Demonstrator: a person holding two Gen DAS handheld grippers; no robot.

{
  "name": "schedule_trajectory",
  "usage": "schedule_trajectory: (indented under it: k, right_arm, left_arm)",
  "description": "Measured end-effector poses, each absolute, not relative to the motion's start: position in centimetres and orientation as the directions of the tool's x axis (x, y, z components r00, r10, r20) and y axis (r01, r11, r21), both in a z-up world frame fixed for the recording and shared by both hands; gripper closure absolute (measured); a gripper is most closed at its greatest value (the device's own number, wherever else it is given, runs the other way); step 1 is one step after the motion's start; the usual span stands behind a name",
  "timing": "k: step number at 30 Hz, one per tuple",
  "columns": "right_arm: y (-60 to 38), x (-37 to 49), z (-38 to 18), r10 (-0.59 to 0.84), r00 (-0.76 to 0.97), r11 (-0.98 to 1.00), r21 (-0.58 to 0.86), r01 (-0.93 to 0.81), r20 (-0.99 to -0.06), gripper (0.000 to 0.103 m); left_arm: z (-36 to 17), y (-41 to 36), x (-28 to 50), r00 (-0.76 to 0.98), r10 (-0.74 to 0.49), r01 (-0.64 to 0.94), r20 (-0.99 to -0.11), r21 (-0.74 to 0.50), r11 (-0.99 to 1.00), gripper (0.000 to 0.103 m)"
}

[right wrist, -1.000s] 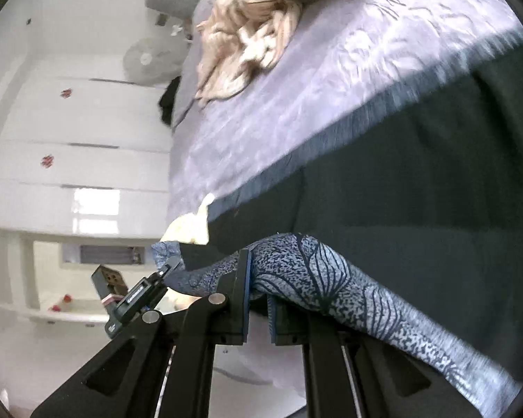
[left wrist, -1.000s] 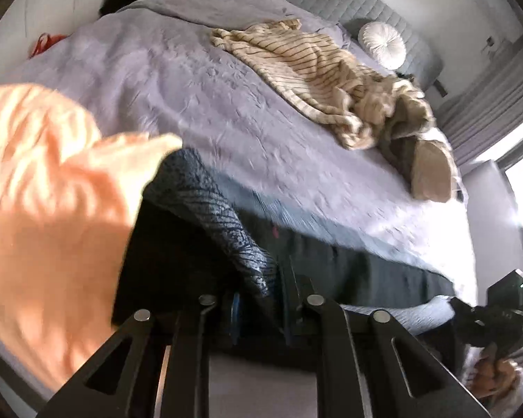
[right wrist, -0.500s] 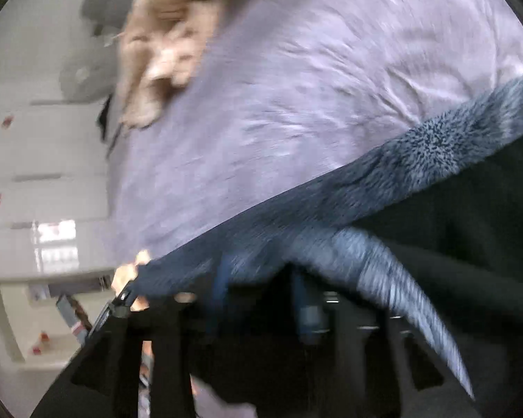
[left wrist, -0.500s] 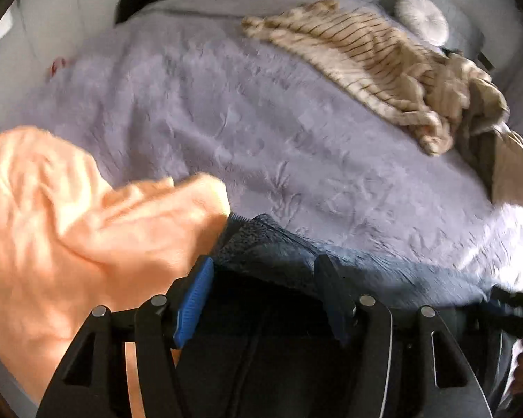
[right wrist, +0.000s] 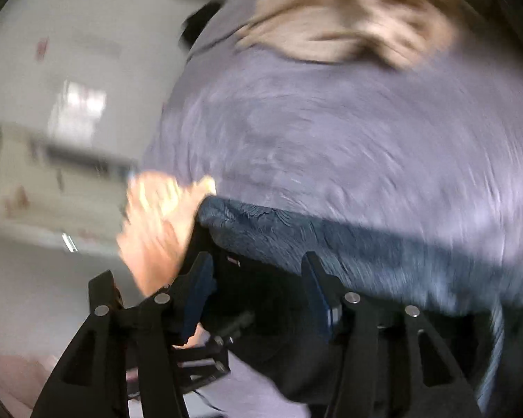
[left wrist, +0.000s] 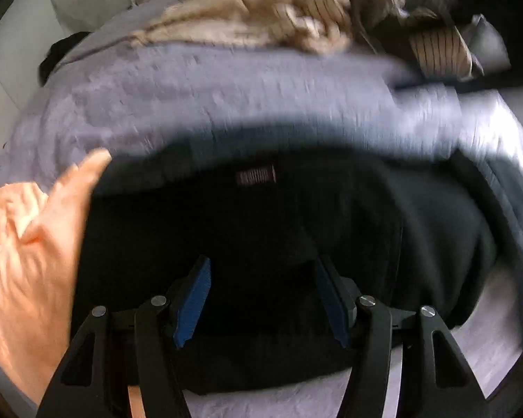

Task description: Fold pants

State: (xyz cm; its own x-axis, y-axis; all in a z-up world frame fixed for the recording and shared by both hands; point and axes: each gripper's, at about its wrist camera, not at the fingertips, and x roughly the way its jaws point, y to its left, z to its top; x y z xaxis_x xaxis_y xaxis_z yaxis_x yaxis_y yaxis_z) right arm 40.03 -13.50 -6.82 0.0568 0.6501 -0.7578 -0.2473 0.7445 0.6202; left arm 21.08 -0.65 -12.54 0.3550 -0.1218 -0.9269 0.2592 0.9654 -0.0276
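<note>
No legible text in either view. Left wrist view: a small reddish woven label (left wrist: 256,175) sits on the dark pants (left wrist: 261,230) near their far edge, its marks too blurred to read as letters. Right wrist view: a faint pale tag (right wrist: 233,261) shows on the dark cloth between the jaws, also unreadable; reddish spots on the white wall (right wrist: 52,69) are smeared by motion and cannot be told as signs or writing.
</note>
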Motion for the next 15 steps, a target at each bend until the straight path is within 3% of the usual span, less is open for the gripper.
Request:
schedule_trajectory:
  k: [3, 11, 12, 13, 14, 15]
  right_arm:
    - [-9.6, 41.8, -7.4, 0.648, -0.059, 0.706, 0.627, -0.329, -0.760, 0.035]
    - [2.6, 45.5, -13.2, 0.567, -0.333, 0.593, 0.654, -0.470, -0.753, 0.034]
    - [3.6, 45.3, -14.4, 0.533, -0.373, 0.598, 0.650, -0.470, -0.760, 0.043]
    - [4.6, 45.1, -14.9, 0.503, -0.393, 0.608, 0.638, -0.472, -0.770, 0.083]
    - [5.2, 44.8, -15.4, 0.460, -0.397, 0.628, 0.607, -0.487, -0.794, 0.094]
    - [5.3, 44.5, -15.3, 0.444, -0.375, 0.639, 0.581, -0.505, -0.814, 0.094]
  left_arm:
    - [-12.5, -0.4, 20.1, 0.379, -0.109, 0.250, -0.919, -0.012, 0.968, 0.041]
    - [-12.8, -0.1, 18.7, 0.421, -0.108, 0.185, -0.901, -0.031, 0.982, 0.041]
    - [-12.7, 0.1, 18.7, 0.418, -0.112, 0.180, -0.901, -0.039, 0.983, 0.041]
    - [-12.6, 0.3, 18.6, 0.416, -0.115, 0.173, -0.902, -0.045, 0.984, 0.041]
    - [-12.5, 0.5, 18.4, 0.414, -0.117, 0.165, -0.903, -0.052, 0.985, 0.041]
    - [-12.3, 0.8, 18.2, 0.411, -0.122, 0.156, -0.903, -0.062, 0.986, 0.041]
